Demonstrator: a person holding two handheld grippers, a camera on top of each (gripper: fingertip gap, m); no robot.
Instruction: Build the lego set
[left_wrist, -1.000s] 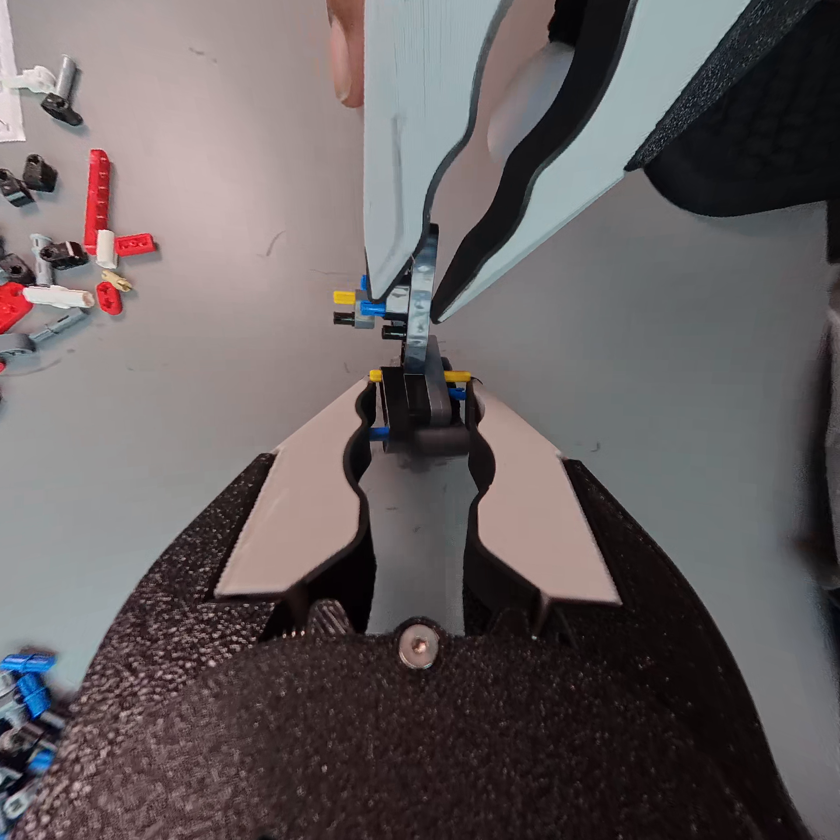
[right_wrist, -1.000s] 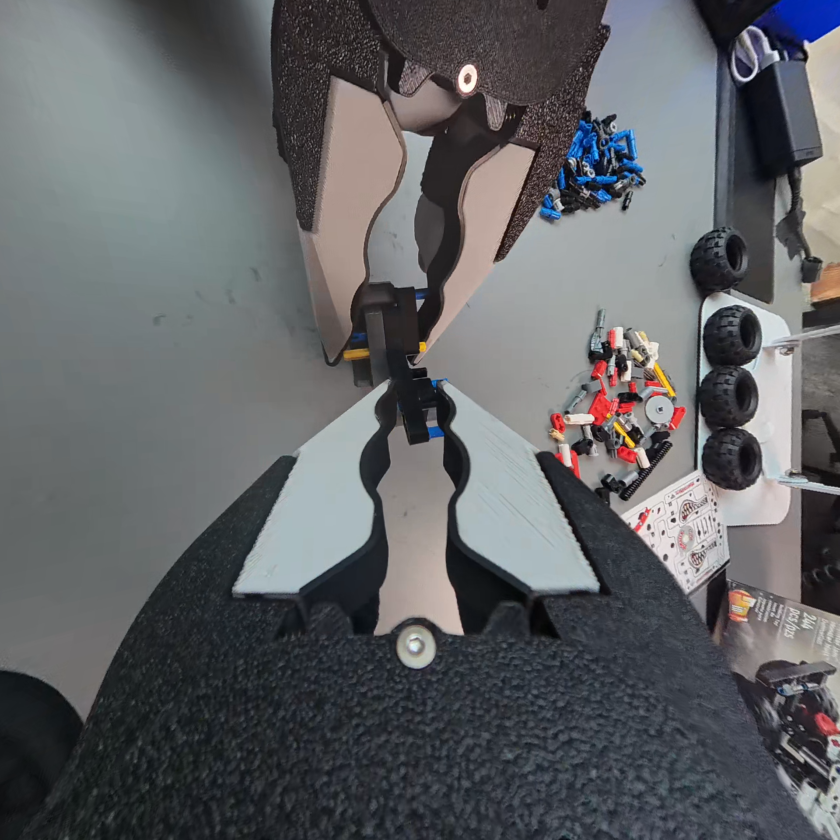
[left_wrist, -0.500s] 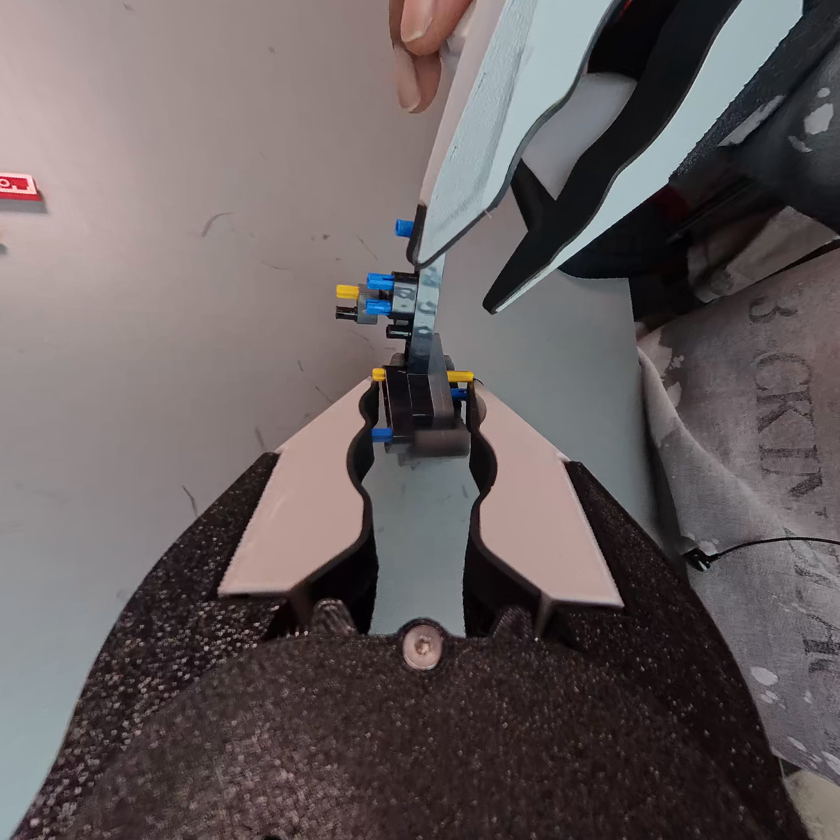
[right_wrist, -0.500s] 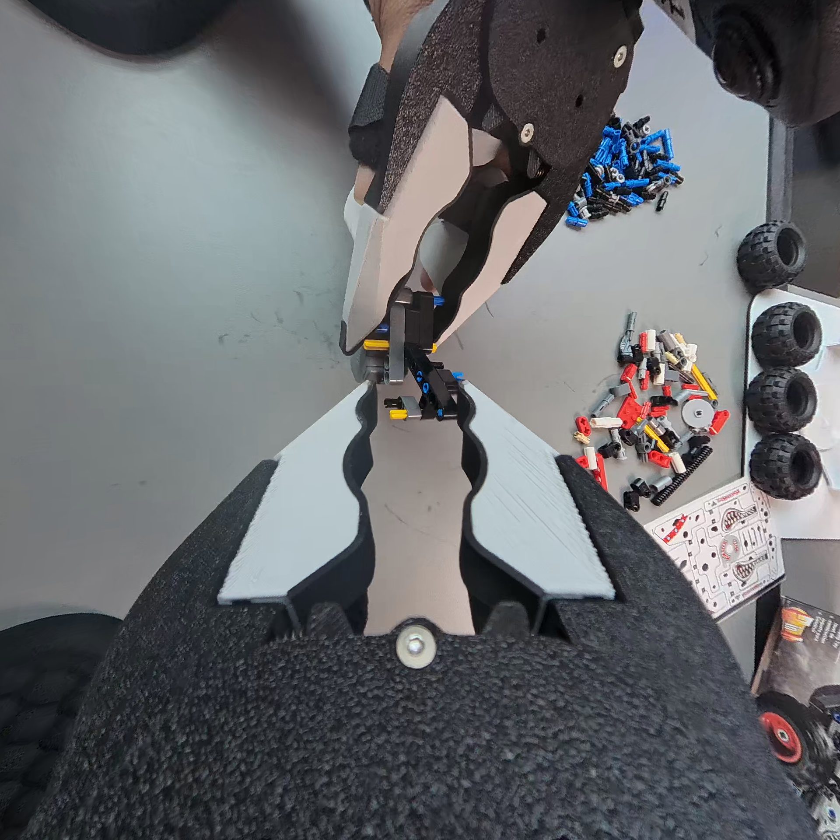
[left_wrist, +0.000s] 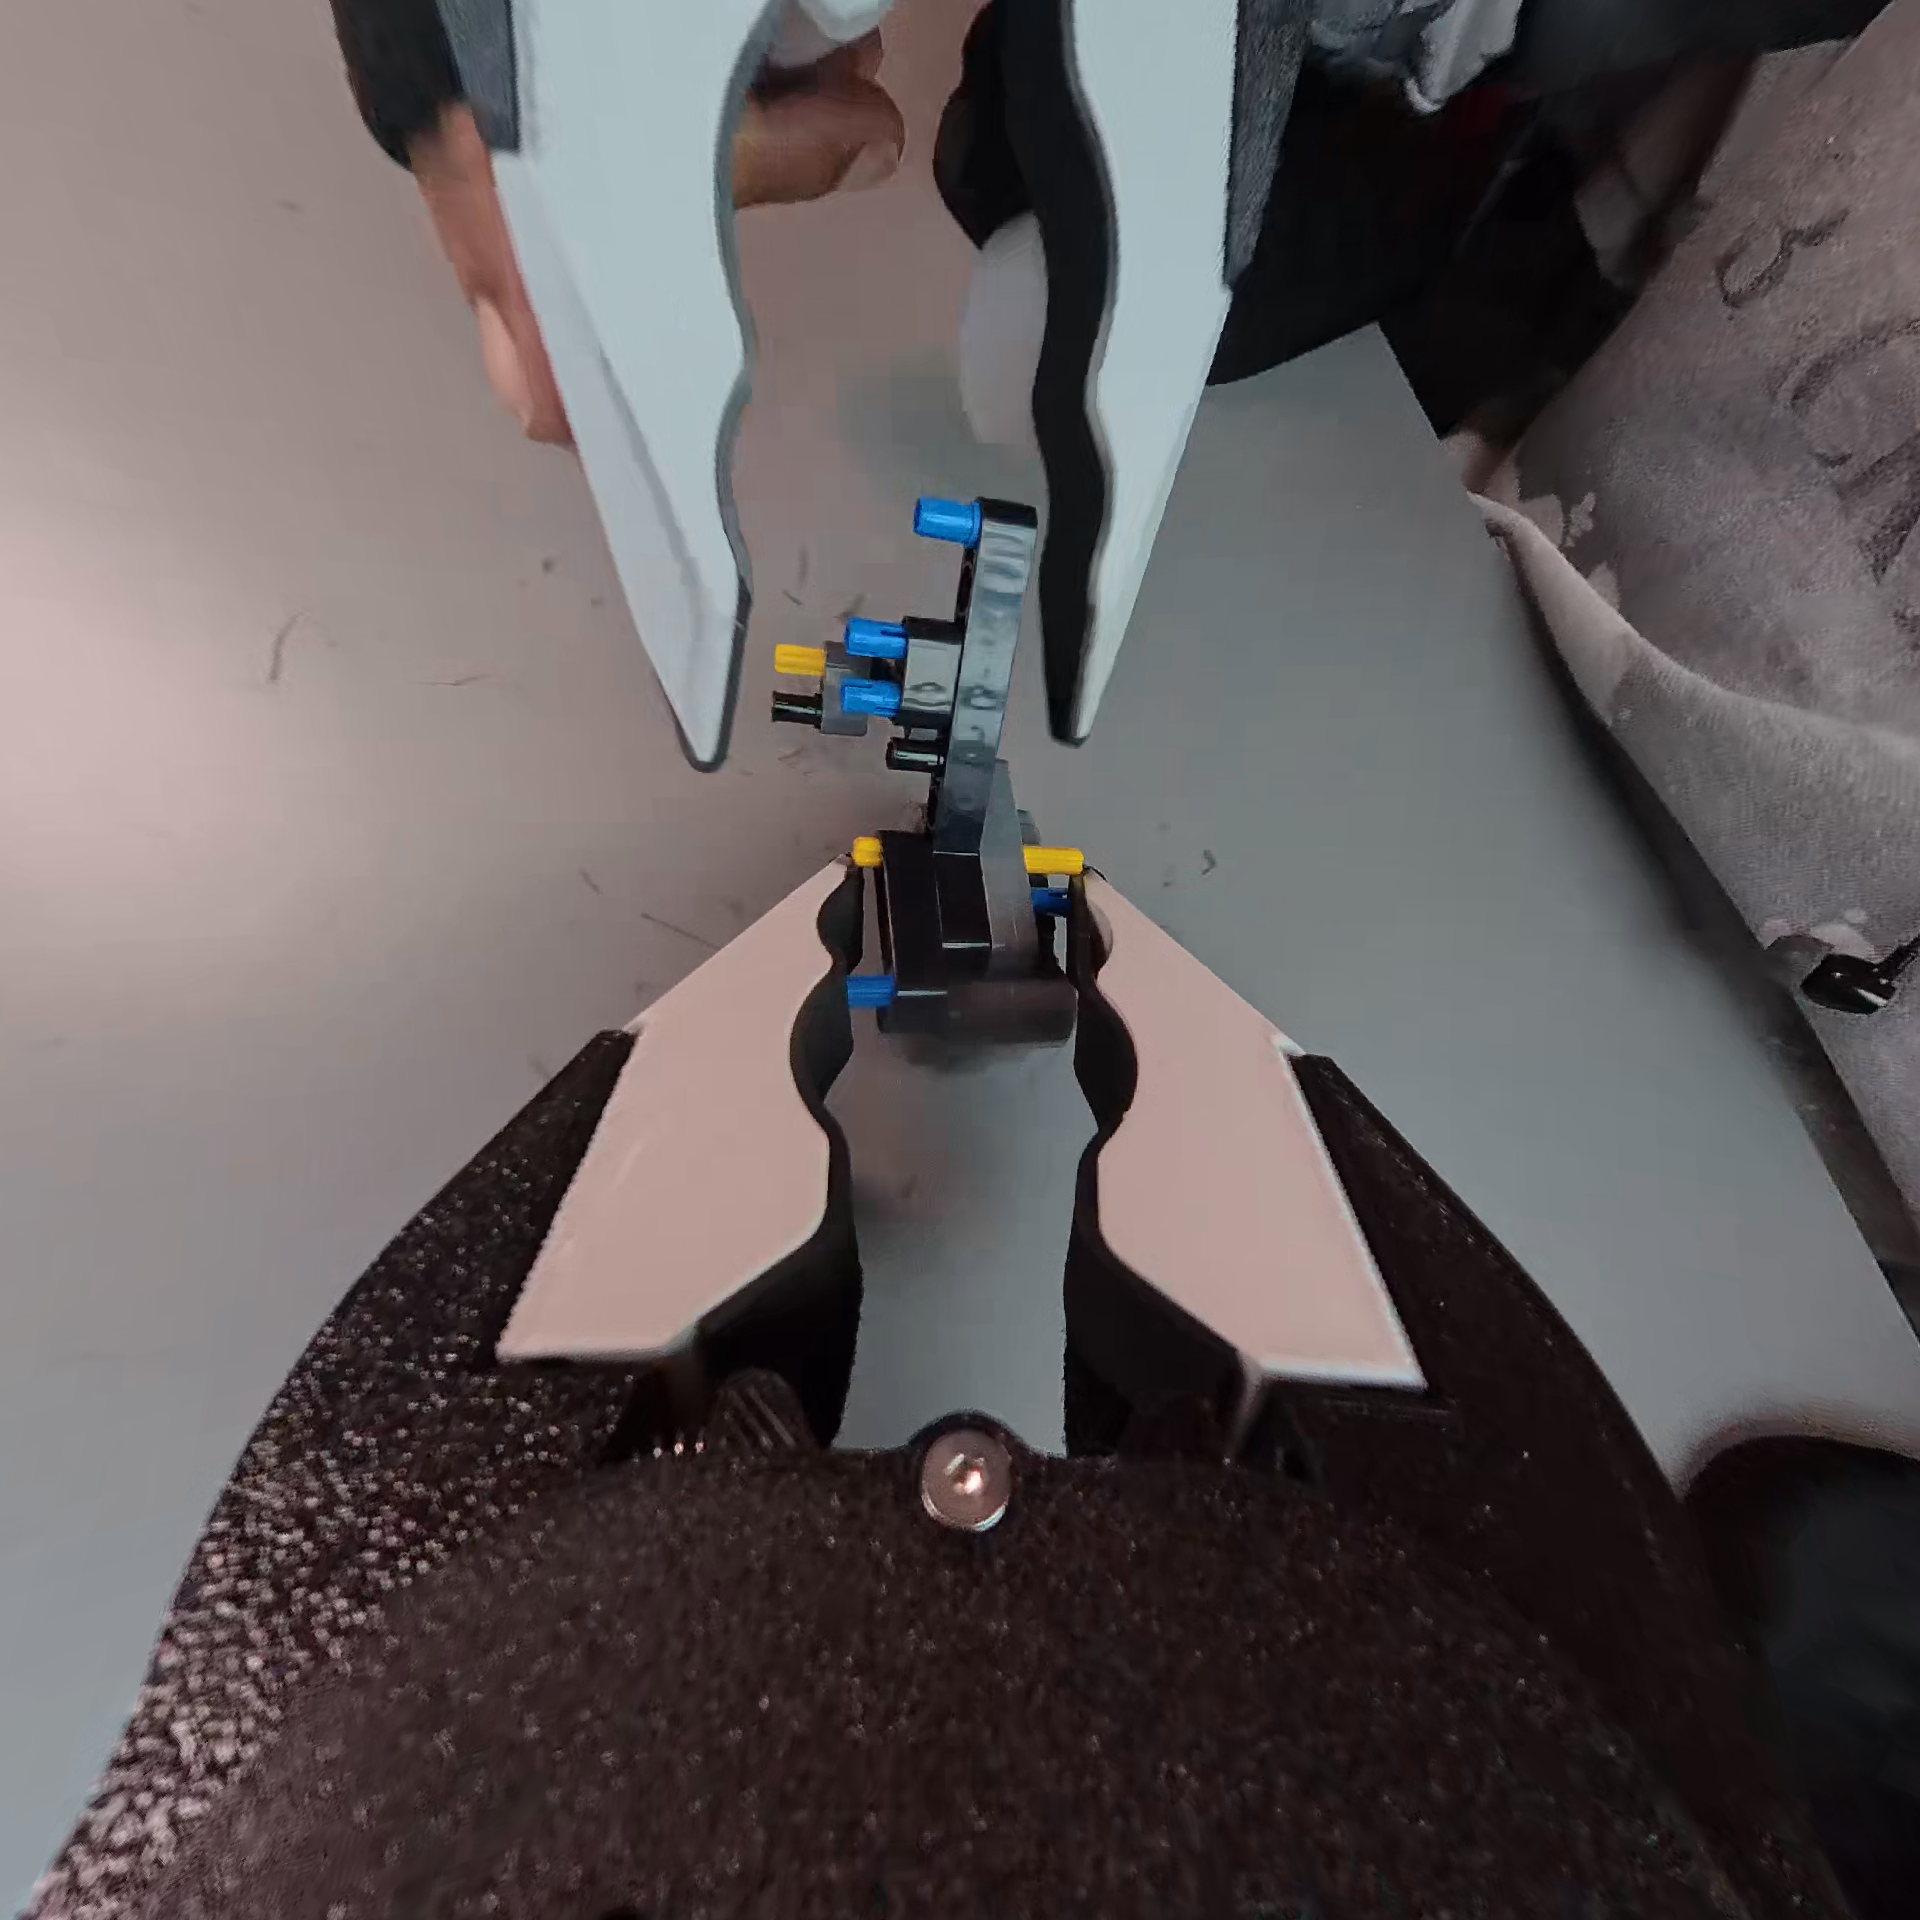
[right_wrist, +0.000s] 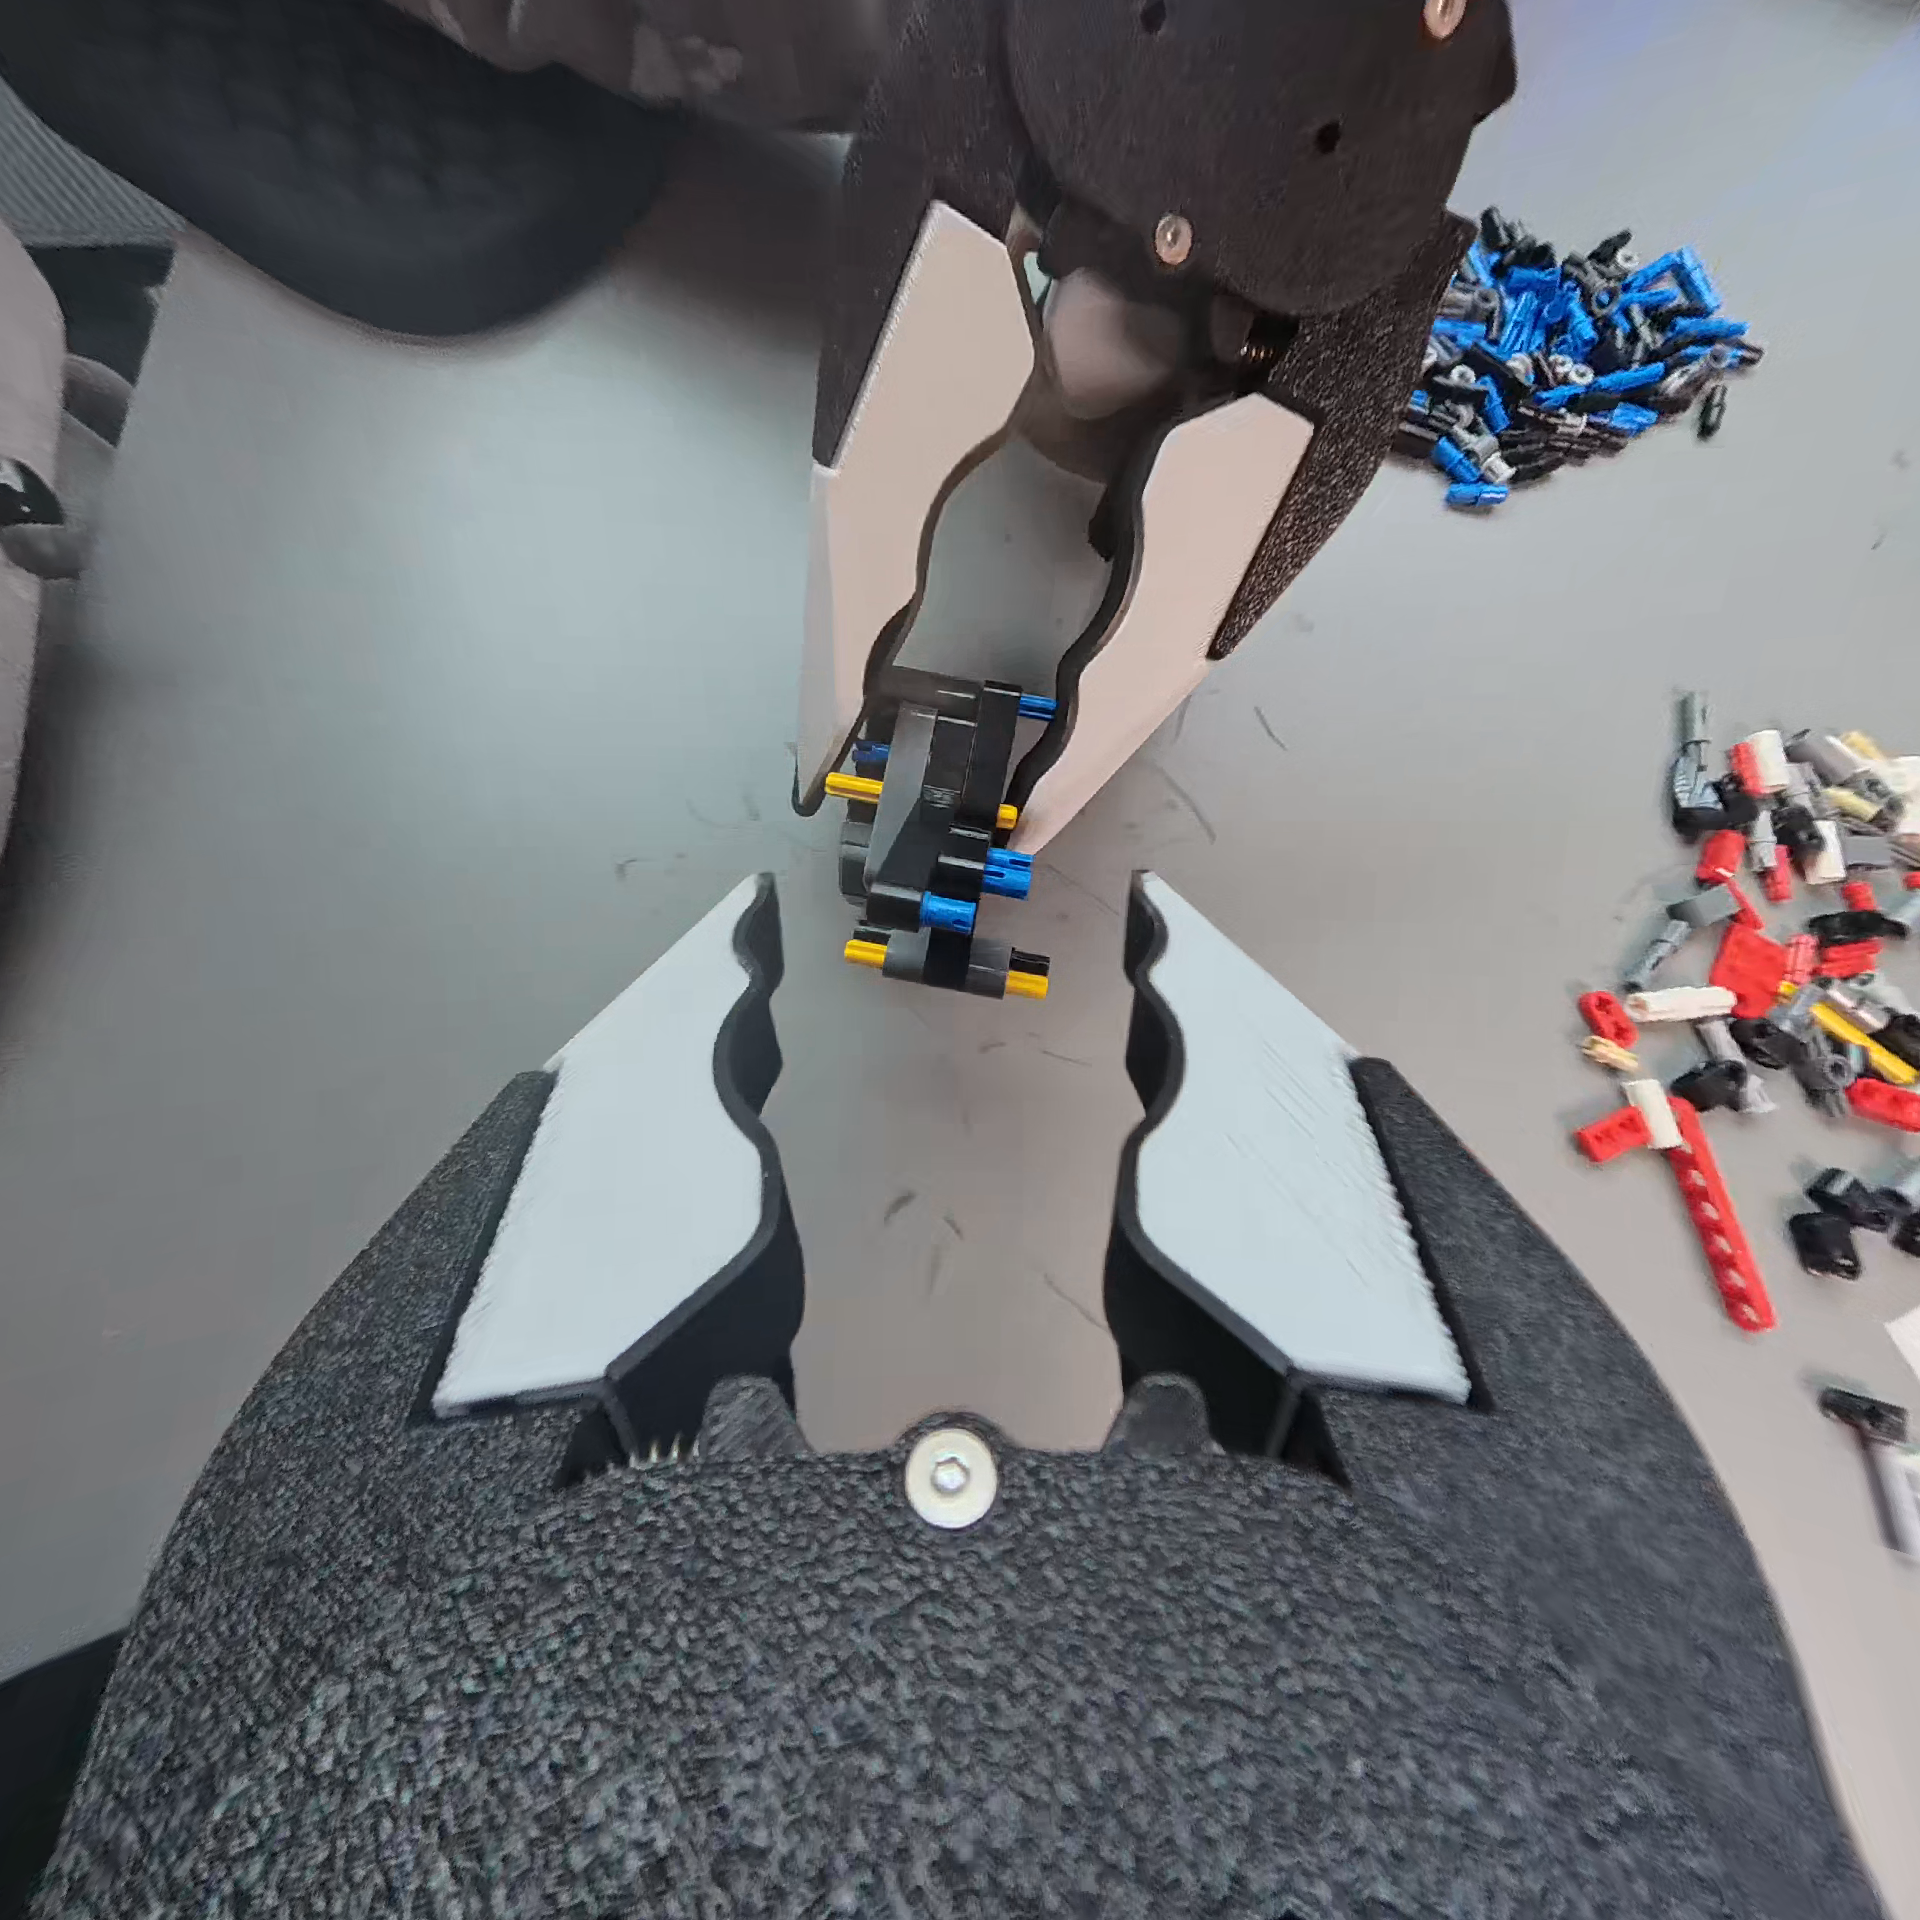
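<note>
A scuffed grey table (right_wrist: 416, 727) carries blue-black pins (right_wrist: 1569, 364) at one o'clock, mixed, slightly blurred parts (right_wrist: 1787, 997) at three.

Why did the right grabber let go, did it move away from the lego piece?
Yes. The right gripper has opened and backed off: its jaws, earlier shut on the lego assembly, now stand apart and clear of it. The left gripper holds the assembly alone.

Between the spread fingers of the right gripper (right_wrist: 951, 894) the grey table (right_wrist: 416, 623) lies bare. Just ahead of their tips the black lego assembly (right_wrist: 940, 831), clamped by the left gripper (right_wrist: 920, 800), blocks the way. Right of the jaws lie mixed loose pieces (right_wrist: 1766, 997) and a blue-and-black pin pile (right_wrist: 1558, 364).
</note>
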